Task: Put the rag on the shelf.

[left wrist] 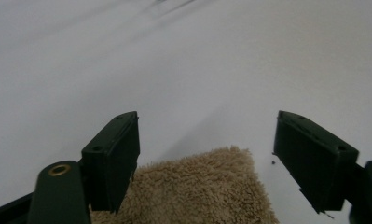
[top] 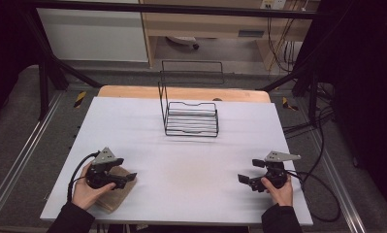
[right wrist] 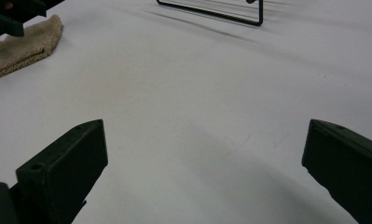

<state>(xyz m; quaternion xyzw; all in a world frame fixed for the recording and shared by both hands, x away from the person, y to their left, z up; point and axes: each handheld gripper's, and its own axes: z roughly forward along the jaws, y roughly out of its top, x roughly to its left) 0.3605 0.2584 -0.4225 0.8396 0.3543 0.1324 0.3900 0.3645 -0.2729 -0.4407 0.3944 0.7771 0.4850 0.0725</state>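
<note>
A folded tan towel (top: 117, 191) lies at the front left of the white table (top: 181, 141). My left gripper (top: 127, 177) hovers right over it, jaws wide apart; in the left gripper view the fluffy towel (left wrist: 197, 191) sits between and below the two black jaws, untouched by either. My right gripper (top: 246, 179) is at the front right, held low over bare table, jaws spread wide with nothing between them. The right gripper view shows the towel (right wrist: 23, 46) far off at upper left. A black wire rack (top: 190, 116) stands at the table's back centre.
The wire rack's (right wrist: 211, 11) front edge appears at the top of the right gripper view. Cables (top: 322, 194) trail off the table's right side. A wooden board (top: 181, 92) edges the far side. Dark frame posts flank the table.
</note>
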